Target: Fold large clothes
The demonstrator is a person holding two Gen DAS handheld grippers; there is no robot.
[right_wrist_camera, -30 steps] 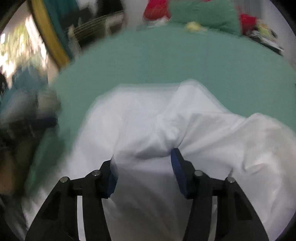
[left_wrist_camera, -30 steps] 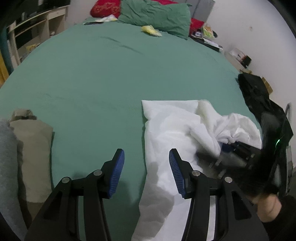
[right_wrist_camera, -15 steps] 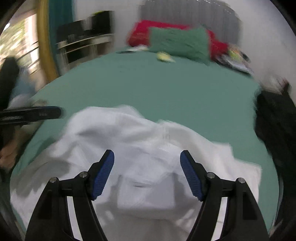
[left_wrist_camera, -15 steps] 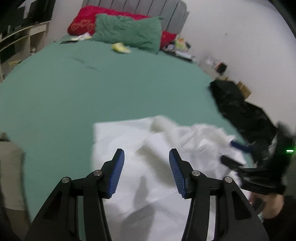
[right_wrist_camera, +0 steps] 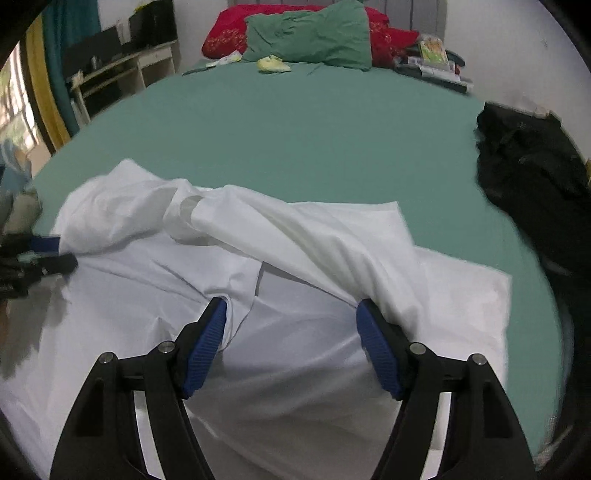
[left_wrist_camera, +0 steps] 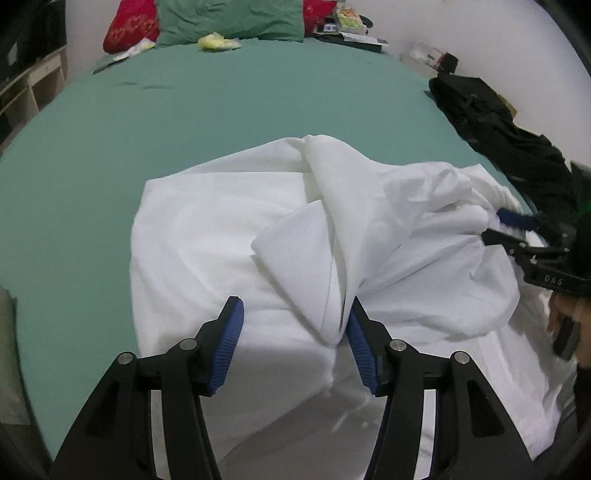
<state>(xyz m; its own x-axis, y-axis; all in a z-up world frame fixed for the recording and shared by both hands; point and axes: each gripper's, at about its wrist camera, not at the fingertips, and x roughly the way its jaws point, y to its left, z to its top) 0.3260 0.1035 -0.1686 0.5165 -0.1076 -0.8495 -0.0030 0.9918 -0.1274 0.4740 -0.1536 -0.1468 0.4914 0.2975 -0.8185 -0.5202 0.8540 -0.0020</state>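
Note:
A large white garment lies rumpled on the green bed, with a loose sleeve draped over its body; it also shows in the right wrist view. My left gripper is open, low over the garment's near part, with a raised fold between its fingers. My right gripper is open over the garment's middle, its right pad against the draped sleeve. The right gripper shows at the right edge of the left wrist view, and the left gripper at the left edge of the right wrist view.
A black garment lies at the bed's right edge, also in the right wrist view. Green and red pillows and a small yellow item sit at the head. Shelves stand at left.
My right gripper has let go of the white cloth and opened wide. My left gripper has moved right and forward over the garment. The sleeve now lies across the body.

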